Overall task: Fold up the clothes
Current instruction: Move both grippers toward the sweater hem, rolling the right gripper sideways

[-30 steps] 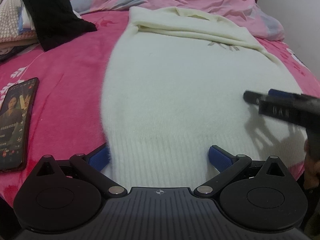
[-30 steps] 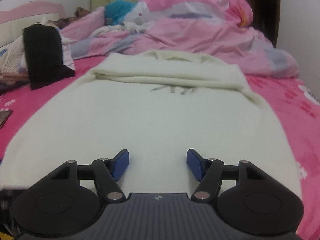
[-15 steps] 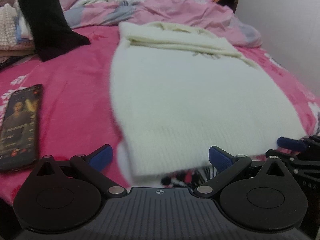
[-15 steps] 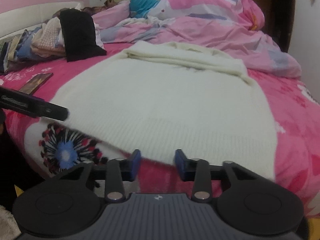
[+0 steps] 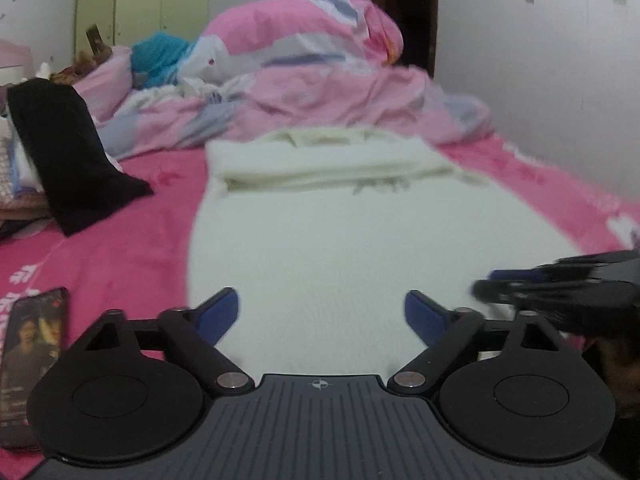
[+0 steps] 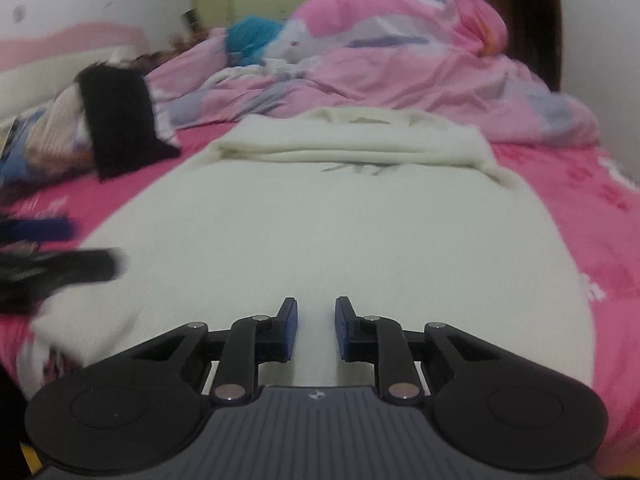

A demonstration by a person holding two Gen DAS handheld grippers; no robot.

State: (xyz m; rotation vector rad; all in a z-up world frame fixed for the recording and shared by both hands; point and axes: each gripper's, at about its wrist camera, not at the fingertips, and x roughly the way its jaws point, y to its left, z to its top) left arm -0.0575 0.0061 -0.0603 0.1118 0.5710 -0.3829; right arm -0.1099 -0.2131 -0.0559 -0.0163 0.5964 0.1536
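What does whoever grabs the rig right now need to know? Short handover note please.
Left gripper: jaws wide but closing, over the near hem of the white sweater; fabric lies between the pads, not pinched yet.
Right gripper: jaws closing, narrow gap, sweater hem between the pads; whether the pads already bite cannot be told.
Sweater: flat on the pink bedspread, its far end already folded over itself.
Nearby: phone at the left near edge, black garment far left, pink quilt bunched behind.
Left: finish both grips on the hem, probably carry it up toward the folded end.
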